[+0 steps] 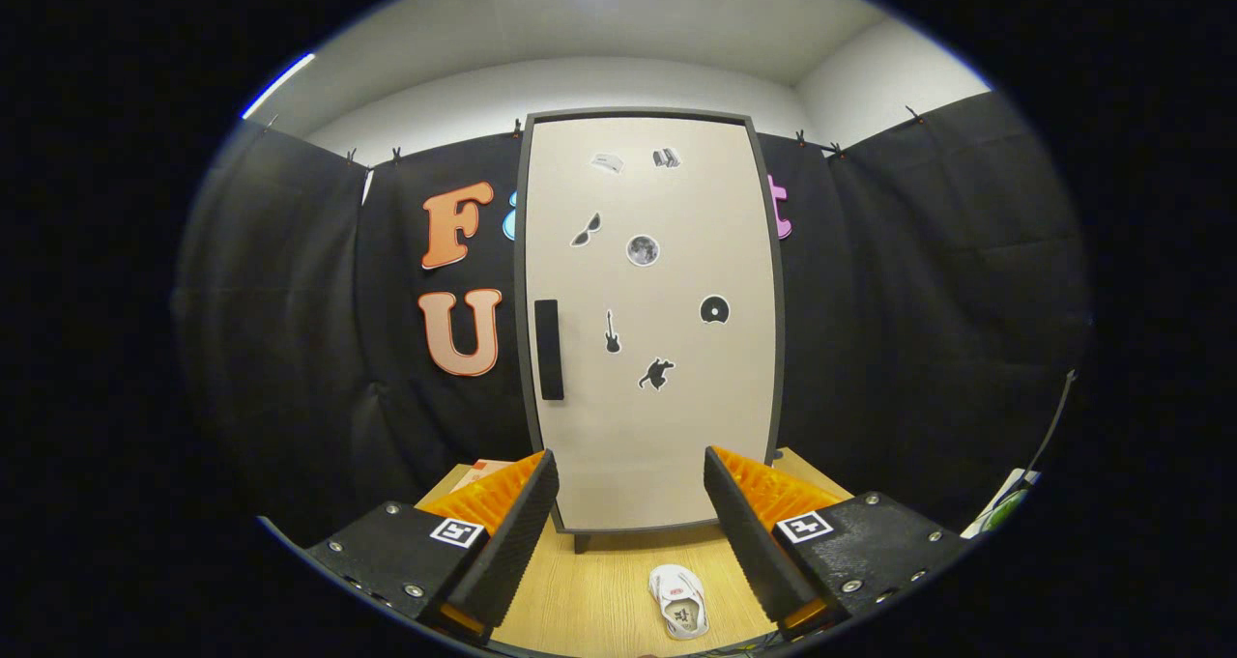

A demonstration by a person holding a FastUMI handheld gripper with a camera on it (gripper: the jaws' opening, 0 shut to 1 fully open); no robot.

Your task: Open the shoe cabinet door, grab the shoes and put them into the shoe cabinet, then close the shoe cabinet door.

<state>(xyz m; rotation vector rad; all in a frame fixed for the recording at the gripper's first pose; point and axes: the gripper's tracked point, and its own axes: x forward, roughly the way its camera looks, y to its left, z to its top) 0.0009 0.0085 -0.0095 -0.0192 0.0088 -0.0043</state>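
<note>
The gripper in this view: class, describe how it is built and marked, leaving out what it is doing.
The gripper has two long wedge-shaped fingers with finely ribbed inner faces. Each finger sits on a flat dark plate fixed with small silver screws, and each plate carries a square black-and-white tag near the finger. Ridged bracing runs along each finger's outer side. No cable or sleeve is visible.

A recording booth: black cloth walls [908, 281] clipped up, a sticker-covered shoe cabinet [649, 320] on a wooden table [599, 590].

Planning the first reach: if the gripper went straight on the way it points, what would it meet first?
Probably the closed cabinet door, low on its panel; the open gripper faces it. The shoe lies below that line. Depth is unclear.
</note>
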